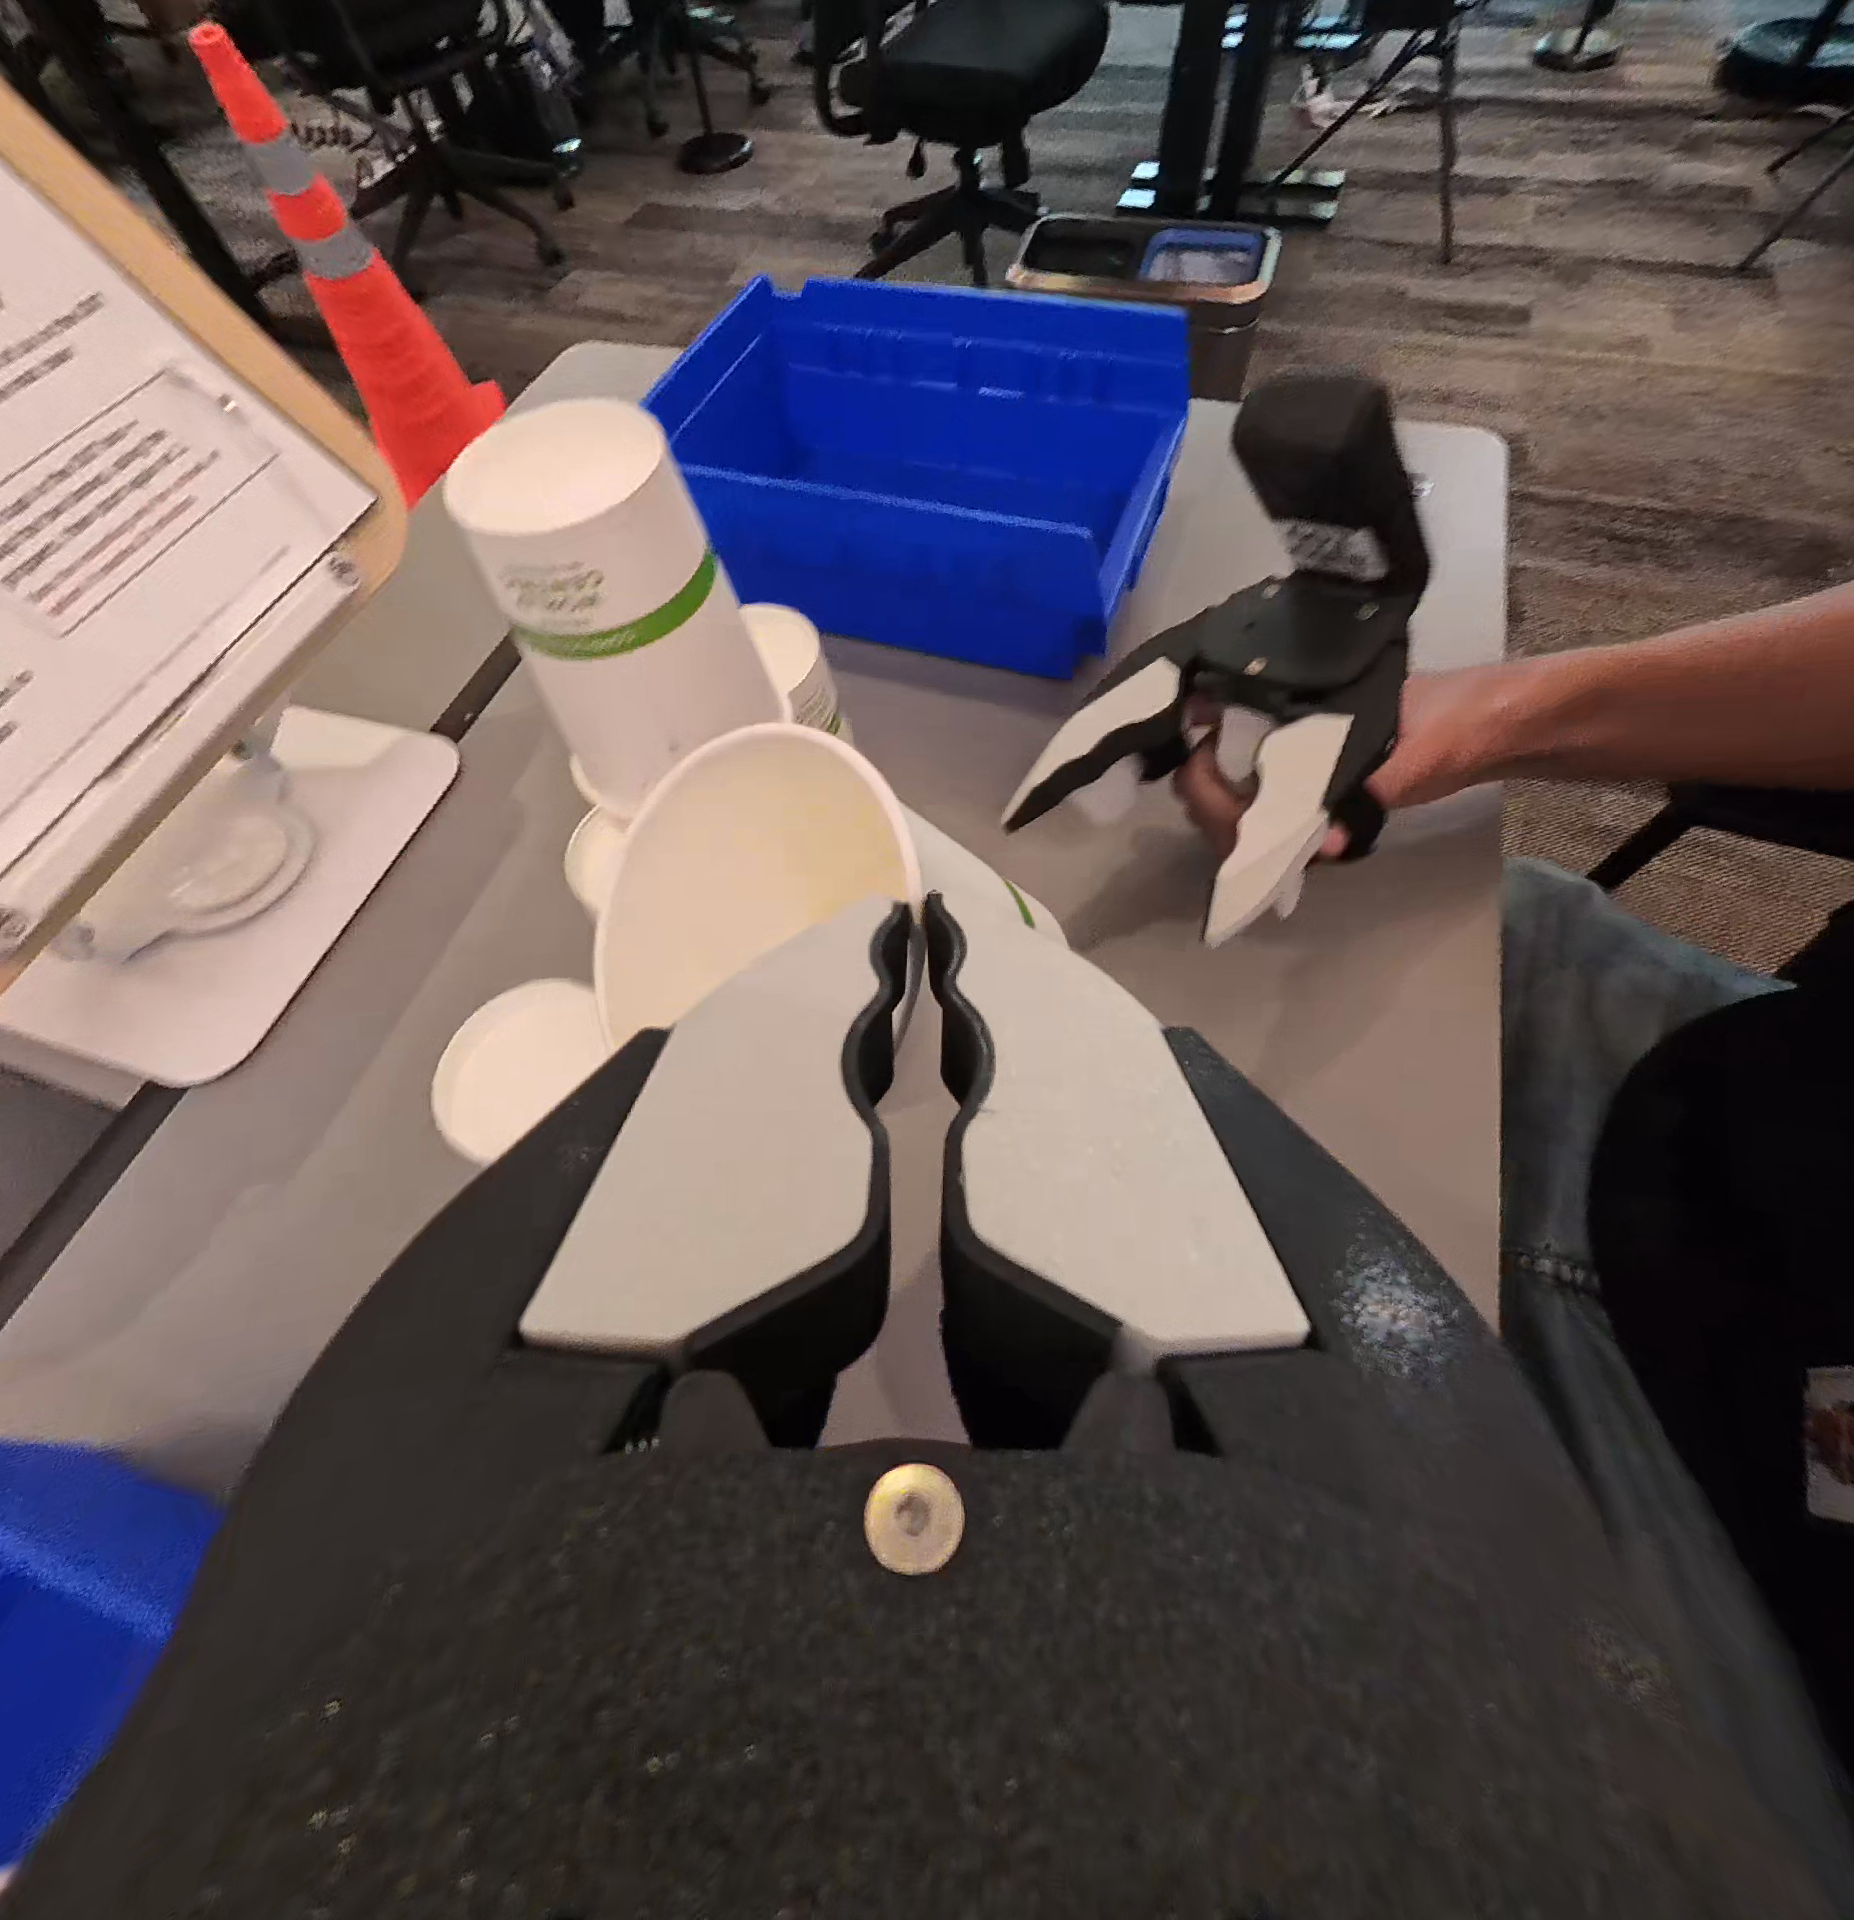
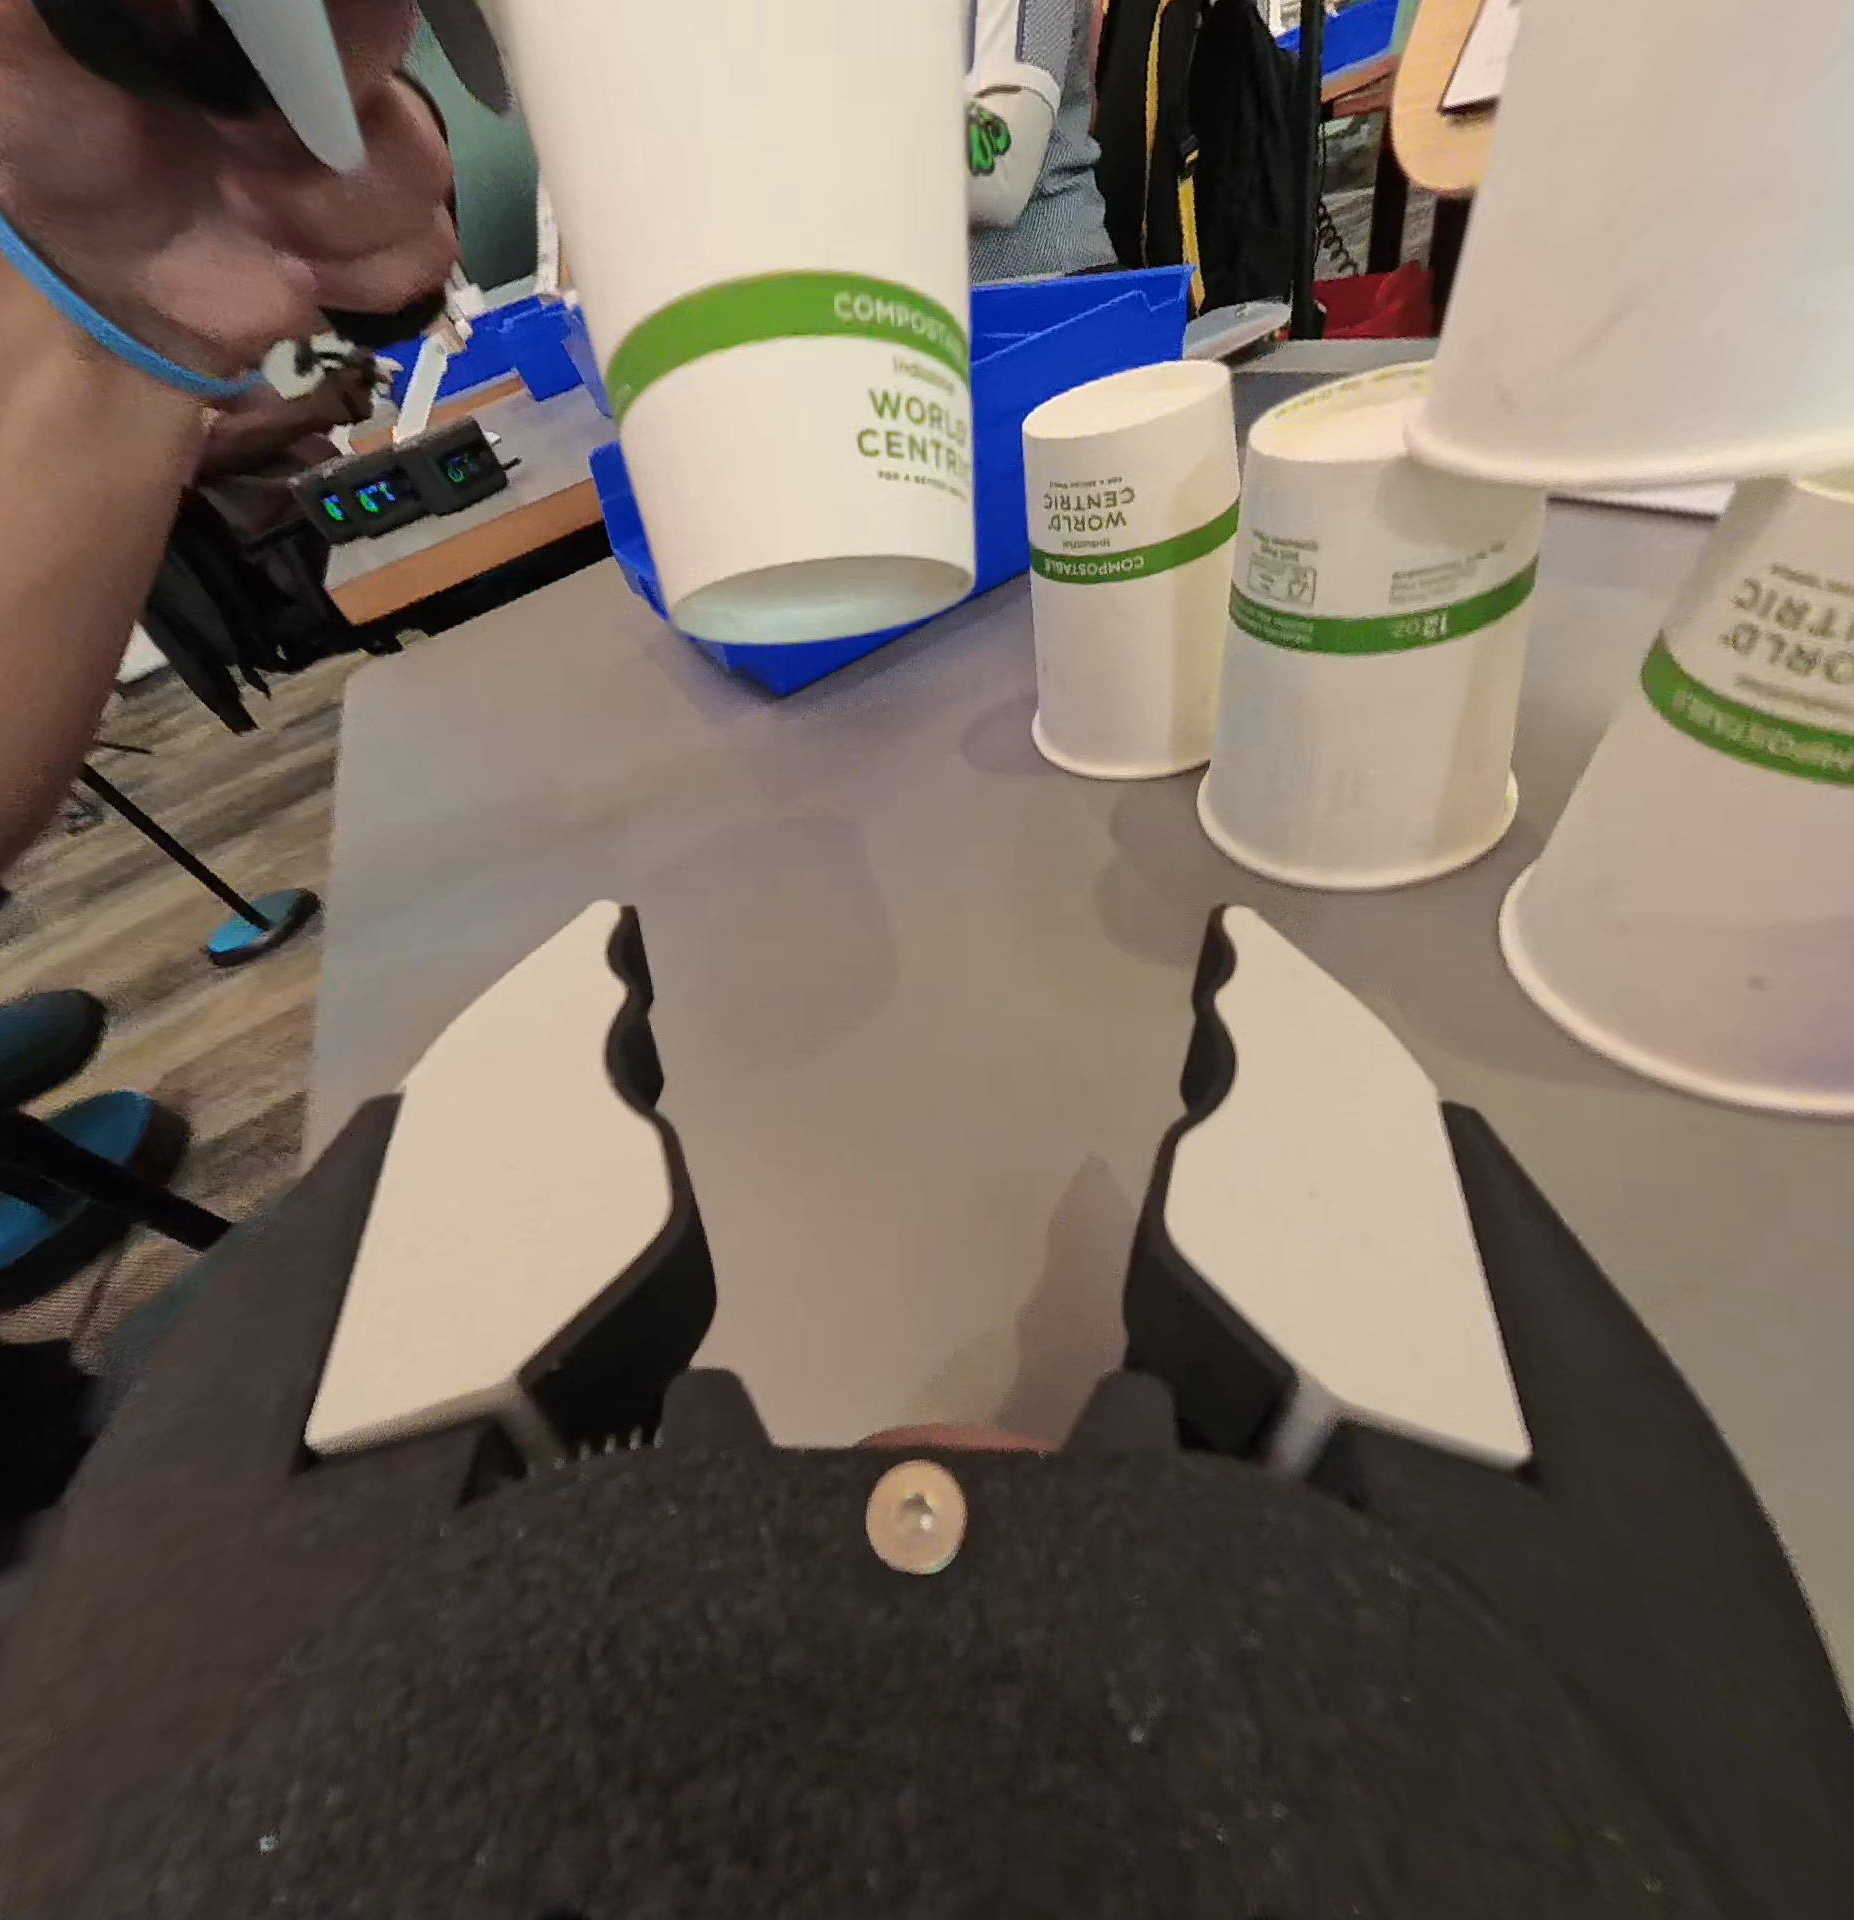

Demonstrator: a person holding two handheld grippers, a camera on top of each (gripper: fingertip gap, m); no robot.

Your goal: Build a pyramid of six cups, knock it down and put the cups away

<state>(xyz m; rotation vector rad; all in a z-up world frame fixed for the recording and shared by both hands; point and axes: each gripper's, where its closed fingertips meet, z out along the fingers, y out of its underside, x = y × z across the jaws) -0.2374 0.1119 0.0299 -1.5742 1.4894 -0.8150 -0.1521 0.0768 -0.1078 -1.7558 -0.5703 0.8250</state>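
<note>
Cup [image 1: 757,883] hung pinched by its rim in my left gripper [image 1: 925,914], above the grey table [image 1: 1266,1039]. To its right three base cups [image 2: 1359,644] stood upside down with another cup [image 1: 611,582] on top. Needed flipping mouth-down, then seating level across two bases. My right gripper [image 2: 923,997] was spread, empty, low.
</note>
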